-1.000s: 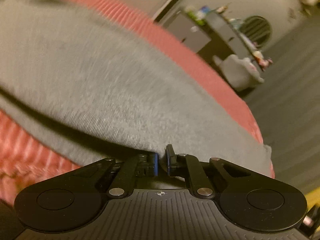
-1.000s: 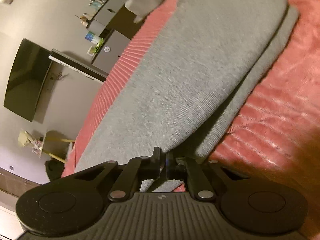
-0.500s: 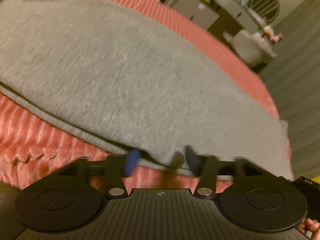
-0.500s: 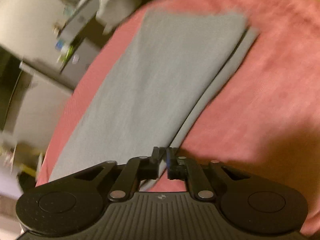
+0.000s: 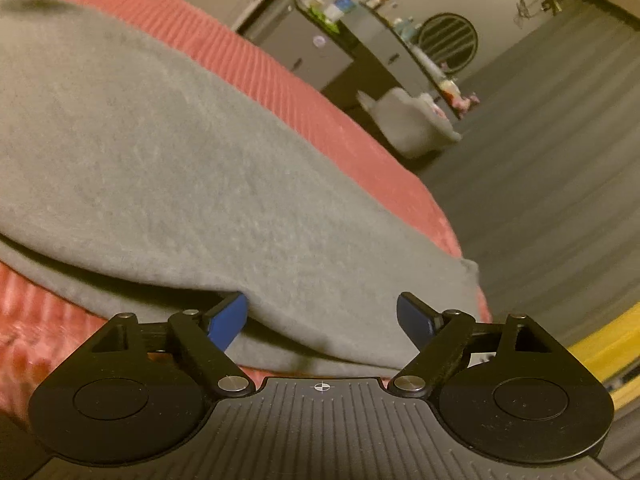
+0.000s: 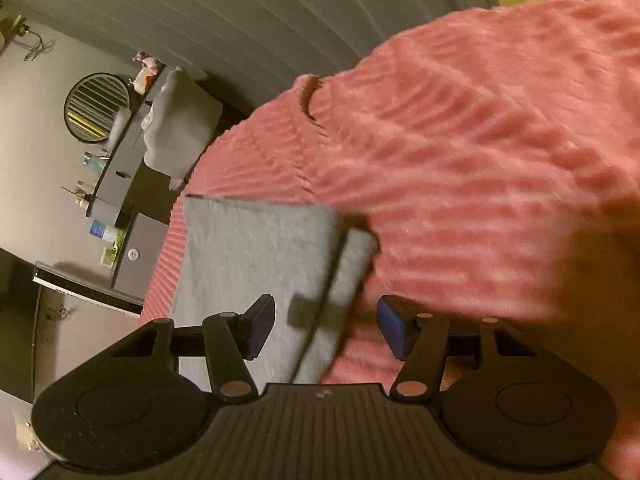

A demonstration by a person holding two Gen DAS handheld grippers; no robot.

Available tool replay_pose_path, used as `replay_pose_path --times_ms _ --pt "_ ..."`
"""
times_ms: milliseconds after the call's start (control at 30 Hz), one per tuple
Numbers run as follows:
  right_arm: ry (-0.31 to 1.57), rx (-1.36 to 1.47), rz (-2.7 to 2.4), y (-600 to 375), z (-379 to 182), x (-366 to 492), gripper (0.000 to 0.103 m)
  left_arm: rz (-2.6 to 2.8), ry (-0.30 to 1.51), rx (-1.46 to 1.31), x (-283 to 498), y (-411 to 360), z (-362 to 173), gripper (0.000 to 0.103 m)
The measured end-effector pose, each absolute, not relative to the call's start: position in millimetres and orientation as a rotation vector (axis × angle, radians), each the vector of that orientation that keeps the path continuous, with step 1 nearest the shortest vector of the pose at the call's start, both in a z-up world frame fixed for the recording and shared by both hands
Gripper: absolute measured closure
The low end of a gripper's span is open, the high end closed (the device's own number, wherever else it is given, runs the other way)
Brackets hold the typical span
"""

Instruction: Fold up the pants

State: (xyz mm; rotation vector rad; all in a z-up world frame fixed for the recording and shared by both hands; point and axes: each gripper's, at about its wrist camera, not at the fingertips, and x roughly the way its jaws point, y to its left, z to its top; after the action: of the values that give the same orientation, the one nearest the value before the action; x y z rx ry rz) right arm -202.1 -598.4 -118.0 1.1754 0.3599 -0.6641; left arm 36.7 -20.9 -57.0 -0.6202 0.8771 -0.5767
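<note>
The grey pants (image 5: 168, 168) lie folded in layers on the pink ribbed bedspread (image 5: 256, 68). In the left wrist view my left gripper (image 5: 322, 316) is open, its blue pads on either side of the near folded edge, holding nothing. In the right wrist view the pants (image 6: 256, 248) show as a folded grey strip with a layered edge. My right gripper (image 6: 326, 324) is open just over that edge, empty. The view is blurred.
The bedspread (image 6: 480, 152) fills the right of the right wrist view. Past the bed edge is grey floor (image 5: 560, 152), a dark cabinet with small items (image 5: 360, 40), a round mirror (image 5: 448, 42) and a light chair (image 5: 408, 124).
Both grippers were shut on the pants' edge a second ago. The left one opened first, then the right; both have let go. The right view has swung toward the bed.
</note>
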Motion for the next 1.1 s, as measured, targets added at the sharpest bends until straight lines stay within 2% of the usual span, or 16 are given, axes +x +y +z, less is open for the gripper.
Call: replay_pose_path --times_ms 67,167,233,267,333,400,500,533,600,633,800,967,1100 --pt "0.356 1.166 -0.658 -603.1 -118.7 -193.9 0.05 -0.553 0.857 -0.602 36.3 -23.0 -56.4 0.016" --pt "0.372 1.146 -0.631 -605.6 -121.8 -183.6 0.093 -0.478 0.822 -0.569 36.7 -23.3 -55.5 0.012" --pt "0.363 1.137 -0.634 -600.8 -121.3 -186.8 0.093 -0.406 0.828 -0.548 40.5 -22.7 -58.9 0.01" --pt "0.362 1.138 -0.632 -600.7 -123.2 -186.6 0.089 -0.368 0.837 -0.532 42.9 -23.0 -61.5 0.01" --pt "0.354 1.155 -0.628 -600.2 -126.4 -188.2 0.087 -0.313 0.849 -0.506 46.3 -24.1 -65.0 0.01" --pt "0.342 1.176 -0.609 -600.3 -127.2 -188.1 0.078 -0.276 0.864 -0.478 48.0 -25.2 -66.9 0.009" --pt "0.376 1.141 -0.625 -598.4 -122.5 -180.9 0.077 -0.242 0.915 -0.428 52.4 -28.1 -71.7 0.008" --pt "0.392 1.119 -0.634 -598.5 -120.9 -178.2 0.078 -0.247 0.921 -0.418 50.5 -27.8 -71.4 0.008" --pt "0.436 1.048 -0.662 -595.2 -113.5 -170.8 0.09 -0.265 0.935 -0.39 49.7 -30.5 -71.5 0.008" --pt "0.443 1.017 -0.661 -594.0 -109.5 -168.2 0.092 -0.283 0.942 -0.39 48.1 -30.3 -71.4 0.008" --pt "0.459 0.939 -0.686 -585.4 -93.9 -163.6 0.093 -0.498 0.899 -0.503 31.5 -22.7 -56.6 0.009" --pt "0.458 0.918 -0.702 -581.9 -85.0 -162.5 0.094 -0.479 0.736 -0.509 13.2 -7.6 -40.7 0.006" --pt "0.464 0.801 -0.714 -567.2 -63.3 -148.4 0.094 -0.223 0.826 -0.505 30.2 6.8 -59.2 0.006"
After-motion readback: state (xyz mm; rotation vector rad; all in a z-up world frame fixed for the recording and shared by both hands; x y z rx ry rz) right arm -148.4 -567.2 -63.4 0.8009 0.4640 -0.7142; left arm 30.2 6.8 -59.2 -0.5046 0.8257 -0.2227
